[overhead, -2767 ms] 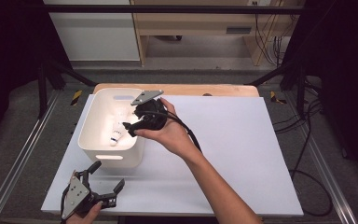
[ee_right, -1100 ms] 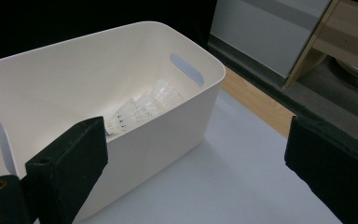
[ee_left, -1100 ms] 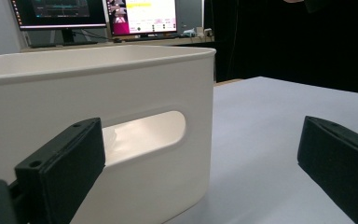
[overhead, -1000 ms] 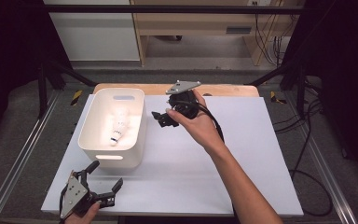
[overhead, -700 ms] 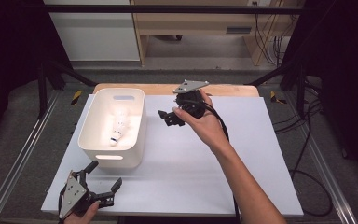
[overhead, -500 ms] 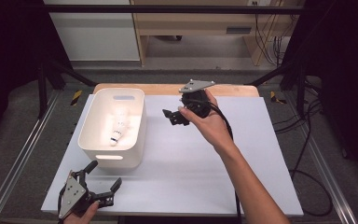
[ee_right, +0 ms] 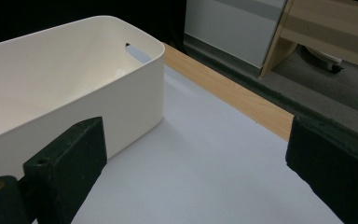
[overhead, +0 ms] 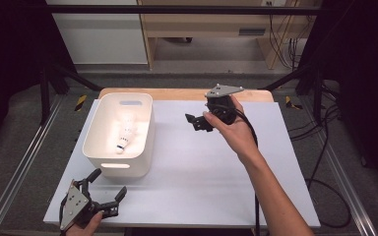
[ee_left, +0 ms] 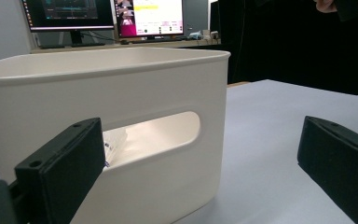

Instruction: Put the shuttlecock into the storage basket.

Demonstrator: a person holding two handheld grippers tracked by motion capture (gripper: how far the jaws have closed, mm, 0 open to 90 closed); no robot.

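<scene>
Since the earlier frames, the right gripper (overhead: 195, 123) has drawn back out of the white bin (overhead: 98, 147) and now hangs over bare white table (overhead: 202, 177), to the bin's right and well clear of its rim. Its jaws stand wide apart with nothing between them; the right gripper view shows only tabletop in the gap, with the bin wall (ee_right: 74, 107) off toward its left jaw.

What was carried, a shuttlecock (overhead: 125, 136), lies inside the bin on its floor, so it is now to the left of the right gripper and lower, behind the bin's near wall. Its long axis runs roughly along the bin's length, dark cork end toward the person and feathers pointing away. It looks like the sole item in the bin, and nothing else seems to lie loose on the table.

The left gripper (overhead: 106, 189) rests at the near edge of the table, just in front of the bin's short wall, jaws spread and empty. In the left gripper view the handle slot (ee_left: 154, 135) sits straight ahead between the jaws, and a bit of the shuttlecock (ee_left: 114, 142) shows through it. By distance the left gripper is the nearer one to the shuttlecock, though the wall stands between them; the right one would have to come over the rim from the side.
</scene>
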